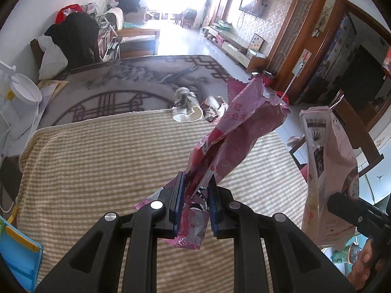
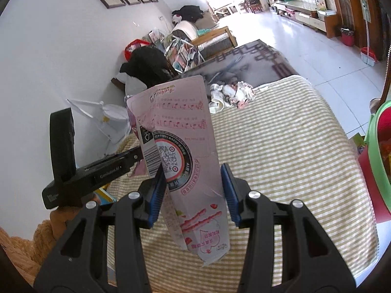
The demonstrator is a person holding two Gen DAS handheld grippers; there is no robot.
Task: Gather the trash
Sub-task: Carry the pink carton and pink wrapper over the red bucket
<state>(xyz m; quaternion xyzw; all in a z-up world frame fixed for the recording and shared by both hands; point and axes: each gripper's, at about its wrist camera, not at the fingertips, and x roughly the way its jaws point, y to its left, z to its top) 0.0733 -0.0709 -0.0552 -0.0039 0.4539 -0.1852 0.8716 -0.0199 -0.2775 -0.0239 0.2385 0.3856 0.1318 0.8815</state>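
My left gripper (image 1: 195,202) is shut on a crumpled pink plastic wrapper (image 1: 242,124), held up above the striped blanket (image 1: 102,161). A flattened pale pink carton (image 2: 188,156) stands upright between the blue pads of my right gripper (image 2: 193,193), which is shut on it. That carton (image 1: 327,171) also shows at the right of the left wrist view. More trash lies at the blanket's far edge: a crushed white paper cup (image 1: 187,108) and crumpled wrappers (image 1: 215,107), seen again as a cup (image 2: 217,95) and wrappers (image 2: 242,92) in the right wrist view. The other gripper's black body (image 2: 80,171) shows at the left.
A green-rimmed red bin (image 2: 381,151) stands at the right edge beside the blanket. A grey patterned rug (image 1: 136,83) lies beyond. Clothes are piled on a chair (image 1: 75,36), a white fan (image 1: 22,90) stands at the left, and a blue folder (image 1: 17,251) lies near left.
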